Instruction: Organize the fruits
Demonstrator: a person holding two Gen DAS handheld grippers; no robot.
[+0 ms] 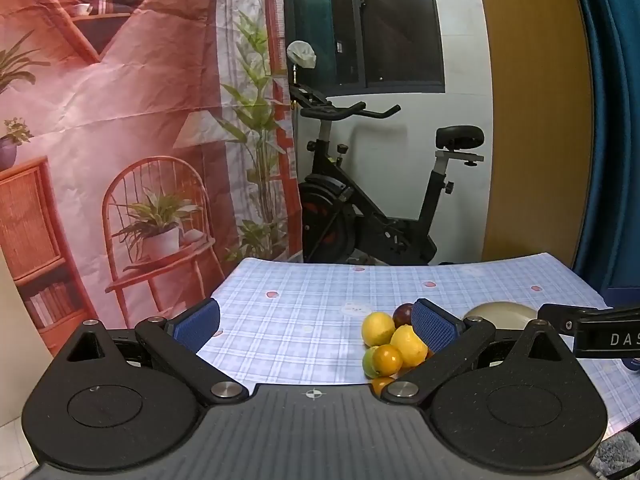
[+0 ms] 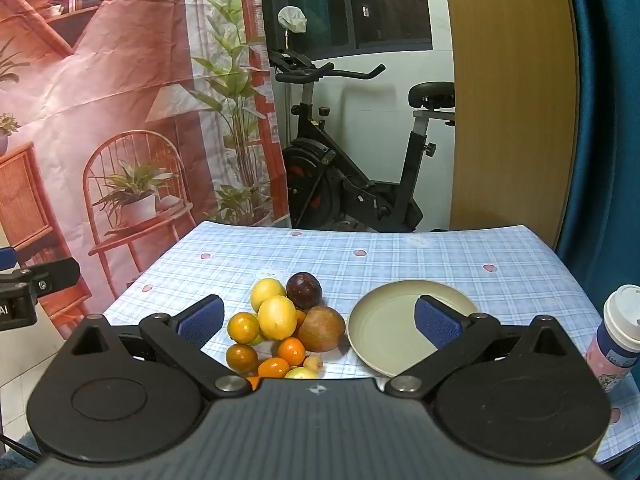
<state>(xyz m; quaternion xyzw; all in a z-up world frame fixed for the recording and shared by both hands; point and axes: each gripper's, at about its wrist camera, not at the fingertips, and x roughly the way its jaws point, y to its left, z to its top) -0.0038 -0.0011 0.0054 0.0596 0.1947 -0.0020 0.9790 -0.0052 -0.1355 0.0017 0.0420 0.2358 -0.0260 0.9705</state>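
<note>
On checked tablecloth (image 2: 400, 256) – round glossy fruits (image 2: 276, 316) beside smooth round plate (image 2: 384, 320) – both tools (image 1: 316, 326) (image 2: 320, 320) wide, empty

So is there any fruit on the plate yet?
No, the plate is bare in the right wrist view, and the fruits all sit in a heap on the tablecloth beside it.

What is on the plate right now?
Nothing visible on the plate; the fruit pile sits beside it on the tablecloth. The right gripper's finger hides part of its surface.
</note>
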